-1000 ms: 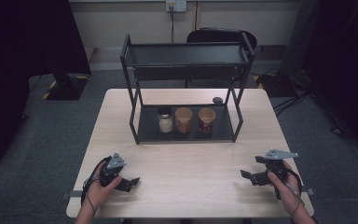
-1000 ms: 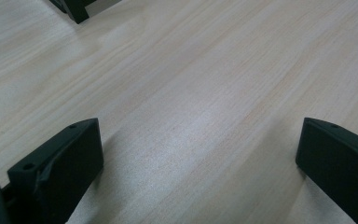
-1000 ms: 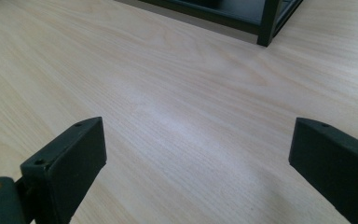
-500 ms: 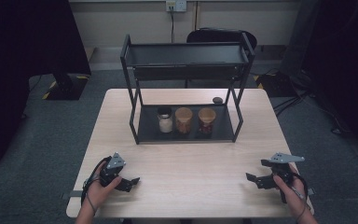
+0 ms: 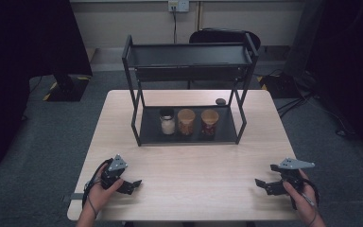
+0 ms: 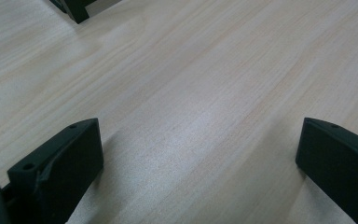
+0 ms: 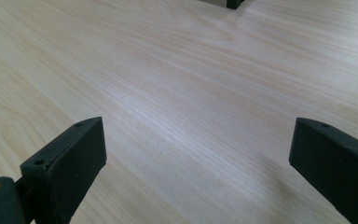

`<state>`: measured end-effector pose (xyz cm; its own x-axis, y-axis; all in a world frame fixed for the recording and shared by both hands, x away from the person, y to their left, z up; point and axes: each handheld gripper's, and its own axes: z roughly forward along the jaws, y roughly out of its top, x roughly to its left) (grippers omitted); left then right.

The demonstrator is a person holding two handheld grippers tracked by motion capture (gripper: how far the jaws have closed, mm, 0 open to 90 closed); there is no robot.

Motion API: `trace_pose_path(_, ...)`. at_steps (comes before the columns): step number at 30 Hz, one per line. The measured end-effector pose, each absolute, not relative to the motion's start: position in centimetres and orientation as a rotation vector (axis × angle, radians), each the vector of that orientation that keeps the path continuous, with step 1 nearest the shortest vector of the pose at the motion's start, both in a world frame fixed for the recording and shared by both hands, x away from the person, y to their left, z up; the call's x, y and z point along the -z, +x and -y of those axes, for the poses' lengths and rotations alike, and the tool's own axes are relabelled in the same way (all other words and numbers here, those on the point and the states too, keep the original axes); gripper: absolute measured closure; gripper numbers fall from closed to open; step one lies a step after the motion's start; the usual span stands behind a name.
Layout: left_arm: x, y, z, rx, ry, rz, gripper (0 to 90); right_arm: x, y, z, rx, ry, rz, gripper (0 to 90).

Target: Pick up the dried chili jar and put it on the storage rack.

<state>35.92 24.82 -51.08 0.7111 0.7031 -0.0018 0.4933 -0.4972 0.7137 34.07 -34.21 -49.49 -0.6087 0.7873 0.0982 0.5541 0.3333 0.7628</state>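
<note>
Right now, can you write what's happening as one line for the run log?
left gripper: open, empty, on light wooden table | right gripper: open, empty | three jars: lower shelf of black metal rack, untouched

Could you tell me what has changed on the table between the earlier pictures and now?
The right gripper has drawn back toward the table's near right corner, its jaws open and empty. Nothing was taken hold of or let go. The left gripper stayed put, jaws open, and the rack and its three jars are as before.
</note>
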Motion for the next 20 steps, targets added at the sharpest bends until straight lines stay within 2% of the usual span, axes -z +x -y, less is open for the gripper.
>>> trace_pose_path(12, 51.1, 35.9, -24.8, -0.378, 2.2, -0.905, 0.2, 50.0, 32.5, 35.9, -1.03, 1.155, -2.353, 2.7)
trace_pose_path(20, 51.1, 36.0, -24.9, -0.369, 2.193, -0.91, 0.4, 49.5, 32.2, 35.1, -1.009, 1.125, -2.368, 2.6)
